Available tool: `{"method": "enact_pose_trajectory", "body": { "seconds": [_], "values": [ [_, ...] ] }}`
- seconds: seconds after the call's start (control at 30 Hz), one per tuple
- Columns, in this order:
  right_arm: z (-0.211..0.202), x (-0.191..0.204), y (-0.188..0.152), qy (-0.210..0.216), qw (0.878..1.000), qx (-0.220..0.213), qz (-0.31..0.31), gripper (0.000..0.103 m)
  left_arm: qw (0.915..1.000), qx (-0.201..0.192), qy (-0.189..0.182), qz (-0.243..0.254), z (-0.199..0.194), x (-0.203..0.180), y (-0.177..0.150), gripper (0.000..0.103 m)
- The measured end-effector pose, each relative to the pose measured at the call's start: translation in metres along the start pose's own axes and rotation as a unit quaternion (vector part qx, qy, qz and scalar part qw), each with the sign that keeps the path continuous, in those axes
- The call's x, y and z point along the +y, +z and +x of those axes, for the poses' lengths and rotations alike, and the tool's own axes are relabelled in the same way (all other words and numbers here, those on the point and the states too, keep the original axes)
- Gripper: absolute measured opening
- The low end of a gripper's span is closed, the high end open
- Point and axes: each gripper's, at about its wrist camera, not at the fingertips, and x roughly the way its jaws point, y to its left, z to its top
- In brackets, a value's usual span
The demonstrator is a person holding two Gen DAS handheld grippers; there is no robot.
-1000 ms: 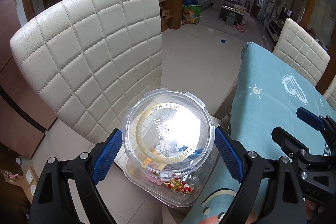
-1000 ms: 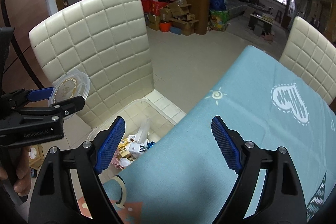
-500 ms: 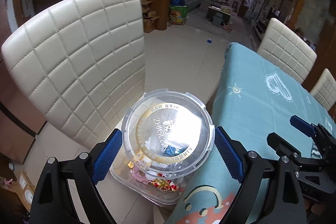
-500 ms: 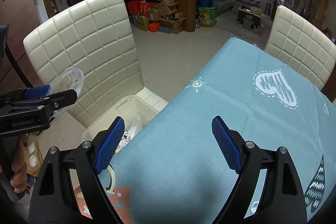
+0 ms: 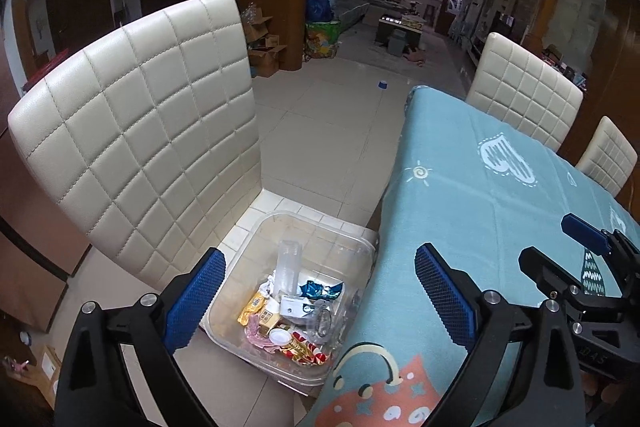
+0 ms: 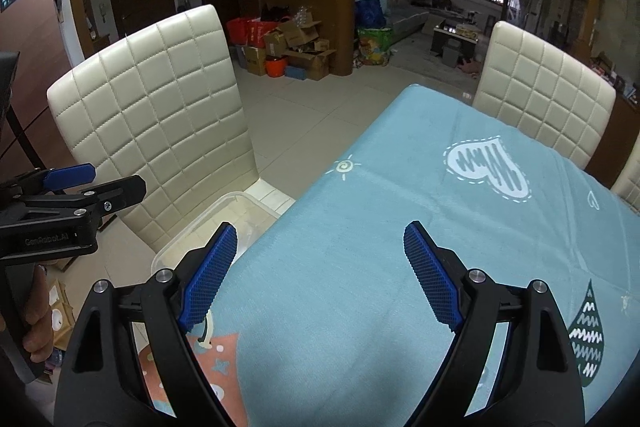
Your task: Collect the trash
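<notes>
Trash bin (image 5: 256, 347), wrappers inside, labels unreadable

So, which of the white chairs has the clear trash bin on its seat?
The nearest chair, left of the table: the bin rests on its seat. The two chairs at the far side carry none that shows.

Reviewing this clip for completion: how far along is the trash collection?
Looks nearly done: wrappers and cups sit in the clear bin on the chair seat. Nothing in hand: left gripper and right gripper are open. No trash shows on the visible blue tablecloth.
</notes>
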Motion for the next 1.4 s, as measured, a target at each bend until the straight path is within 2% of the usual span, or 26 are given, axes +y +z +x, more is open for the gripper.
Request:
{"method": "enact_pose_trajectory", "body": {
  "seconds": [0.27,0.57,0.87,1.1,1.23,1.3,1.4],
  "values": [
    [-0.042,-0.014,-0.002,-0.035,0.999,-0.034,0.012,0.089,0.9992,-0.024,-0.017,0.026,-0.024,-0.024,-0.001,0.093],
    [-0.103,-0.038,0.002,-0.095,0.991,-0.087,0.032,0.093,0.9958,-0.068,-0.043,0.043,-0.062,-0.062,0.014,0.093],
    [-0.168,-0.053,-0.004,-0.171,0.975,-0.14,0.035,0.099,0.9884,-0.125,-0.061,0.061,-0.108,-0.099,0.026,0.093],
    [-0.204,-0.061,-0.007,-0.195,0.967,-0.154,0.063,0.1,0.9824,-0.159,-0.061,0.076,-0.146,-0.113,0.028,0.093],
    [-0.221,-0.065,-0.008,-0.216,0.961,-0.156,0.08,0.1,0.9828,-0.157,-0.063,0.075,-0.157,-0.117,0.03,0.093],
    [-0.23,-0.067,-0.007,-0.218,0.96,-0.152,0.092,0.1,0.9823,-0.157,-0.078,0.067,-0.163,-0.117,0.033,0.093],
    [-0.24,-0.071,-0.006,-0.214,0.96,-0.148,0.105,0.1,0.9819,-0.164,-0.059,0.074,-0.169,-0.121,0.033,0.093]
  ]
}}
